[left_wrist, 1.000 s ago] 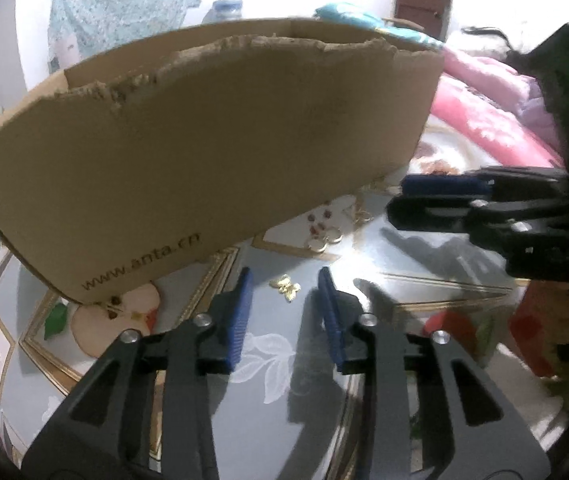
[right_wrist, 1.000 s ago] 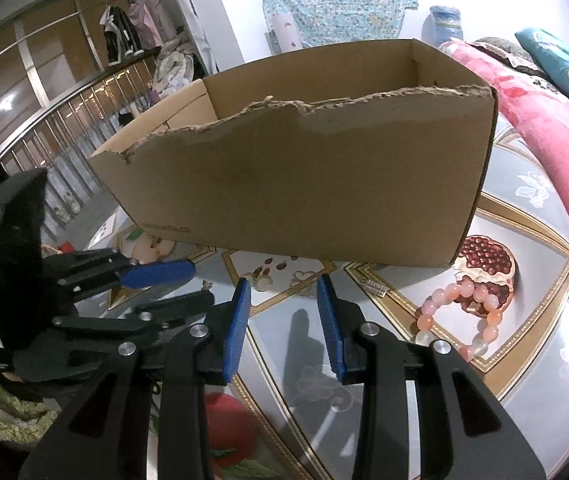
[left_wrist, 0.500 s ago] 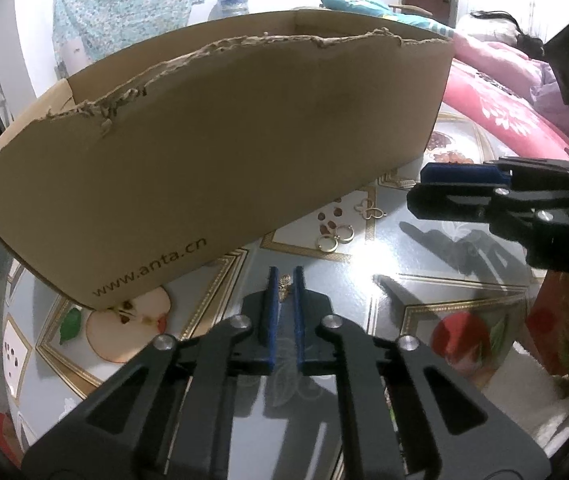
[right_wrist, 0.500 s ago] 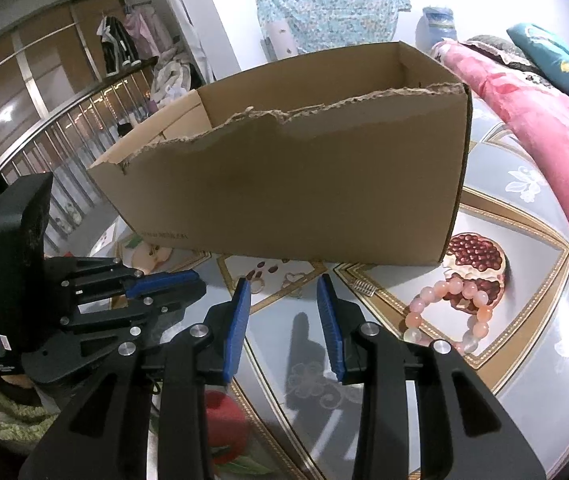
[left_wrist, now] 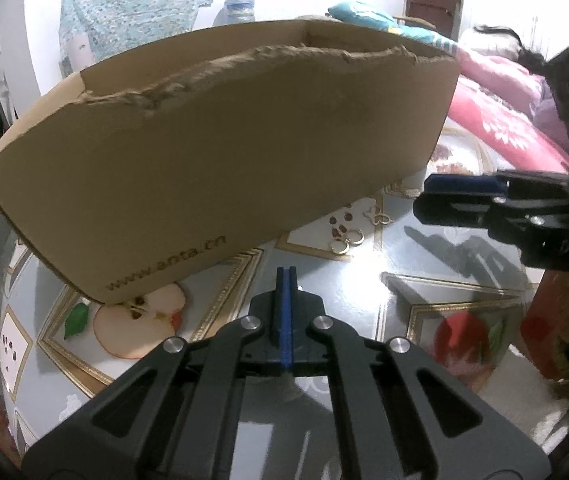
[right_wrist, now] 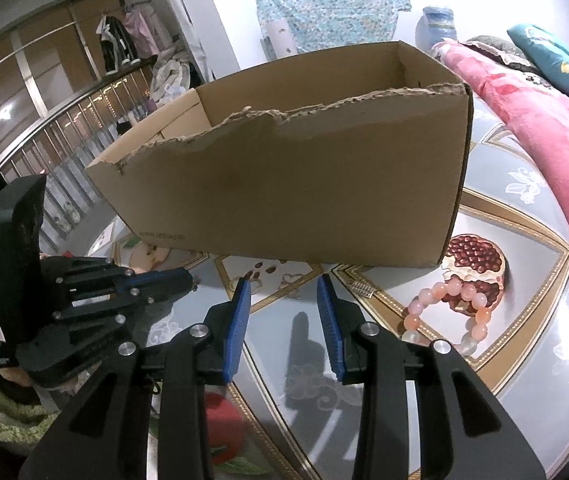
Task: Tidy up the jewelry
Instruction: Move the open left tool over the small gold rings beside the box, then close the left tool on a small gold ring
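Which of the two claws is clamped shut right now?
The left claw: its blue pads are pressed flat together. The right claw has a clear gap between its pads, with only bare tablecloth showing through.

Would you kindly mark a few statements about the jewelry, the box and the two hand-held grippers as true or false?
1. The left hand-held gripper is shut. True.
2. The right hand-held gripper clamps the bead bracelet. False: its jaws stand apart and empty; the bracelet lies on the tablecloth.
3. The cardboard box has a torn top edge. True.
4. The gold rings lie inside the box. False: they lie on the tablecloth beside it.
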Motion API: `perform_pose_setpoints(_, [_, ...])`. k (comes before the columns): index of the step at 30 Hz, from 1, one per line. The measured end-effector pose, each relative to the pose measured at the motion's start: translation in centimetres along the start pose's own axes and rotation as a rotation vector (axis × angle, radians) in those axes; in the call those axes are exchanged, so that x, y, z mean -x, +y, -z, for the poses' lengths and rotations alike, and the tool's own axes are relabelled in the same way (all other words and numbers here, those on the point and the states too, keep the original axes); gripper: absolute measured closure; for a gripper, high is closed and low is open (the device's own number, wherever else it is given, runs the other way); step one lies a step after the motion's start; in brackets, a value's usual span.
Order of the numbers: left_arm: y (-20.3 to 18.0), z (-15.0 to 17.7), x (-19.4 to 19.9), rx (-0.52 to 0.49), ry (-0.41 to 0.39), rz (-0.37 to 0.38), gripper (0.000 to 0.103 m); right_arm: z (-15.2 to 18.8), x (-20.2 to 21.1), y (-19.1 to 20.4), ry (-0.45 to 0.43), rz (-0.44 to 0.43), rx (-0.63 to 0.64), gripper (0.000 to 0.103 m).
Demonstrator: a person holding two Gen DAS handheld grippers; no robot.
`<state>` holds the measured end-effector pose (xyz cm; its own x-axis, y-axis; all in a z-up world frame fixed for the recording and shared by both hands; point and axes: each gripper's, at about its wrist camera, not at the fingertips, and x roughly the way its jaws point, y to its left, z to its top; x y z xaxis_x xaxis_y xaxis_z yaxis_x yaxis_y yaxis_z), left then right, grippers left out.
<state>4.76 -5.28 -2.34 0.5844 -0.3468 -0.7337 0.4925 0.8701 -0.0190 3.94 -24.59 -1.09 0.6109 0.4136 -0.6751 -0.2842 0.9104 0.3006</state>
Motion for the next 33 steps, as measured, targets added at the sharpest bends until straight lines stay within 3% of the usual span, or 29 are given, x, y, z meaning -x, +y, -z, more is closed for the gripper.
perform_pose_setpoints(6, [1.6,0.2,0.6,0.063,-0.009,0.052,0.103,-0.2,-1.3,2.0,0.034,-0.069,0.068,0.069])
perform_pose_setpoints(12, [3.2,0.5,0.9,0.112,-0.015,0.033,0.103,-0.6,-4.3,5.0,0.080,-0.118,0.174,0.069])
perform_pose_setpoints(21, [4.5,1.1,1.1,0.130,-0.020,0.041,0.103,-0.3,-6.4,7.3,0.113,-0.095,0.316,0.069])
perform_pose_setpoints(28, [4.9,1.4,0.7,0.145,-0.021,0.054,0.103,-0.7,-6.8,7.8,0.153,-0.059,0.410,0.080])
perform_pose_setpoints(33, [5.2,1.7,0.7,0.147,-0.021,0.056,0.103,-1.1,-6.9,8.0,0.182,-0.057,0.461,0.081])
